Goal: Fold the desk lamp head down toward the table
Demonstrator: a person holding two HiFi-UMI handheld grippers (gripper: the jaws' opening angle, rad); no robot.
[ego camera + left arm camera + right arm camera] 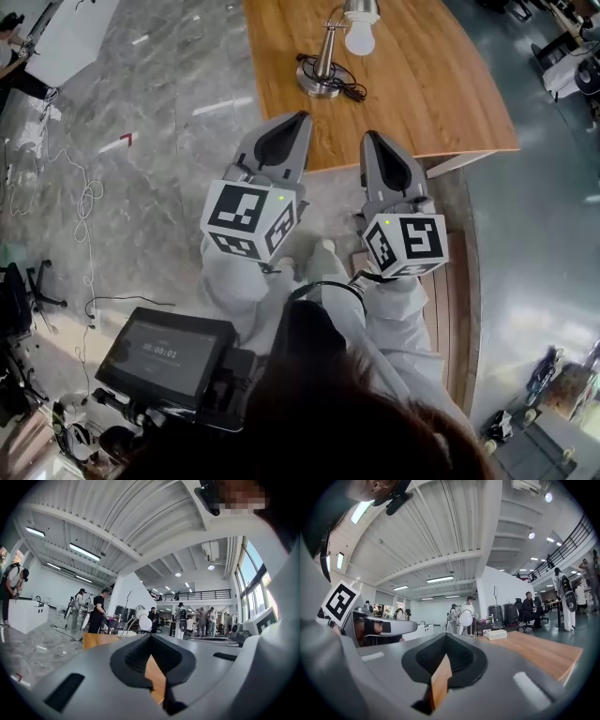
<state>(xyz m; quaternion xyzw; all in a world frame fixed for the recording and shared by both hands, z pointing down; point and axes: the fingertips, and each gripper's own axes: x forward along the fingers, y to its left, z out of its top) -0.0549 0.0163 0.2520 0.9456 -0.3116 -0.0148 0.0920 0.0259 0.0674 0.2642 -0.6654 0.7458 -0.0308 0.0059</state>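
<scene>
Approaching looks like the step in hand. The left gripper [301, 116] and right gripper [371, 135] sit mid-frame in the head view, at the near edge of the wooden table [431, 94], each with jaws pressed together on nothing. The desk lamp [328, 58] stands at top centre, well apart from both, with a silver base, a slanted stem and a white bulb [361, 37] held high. Next, probably, comes reaching in to the head and pressing it down.
</scene>
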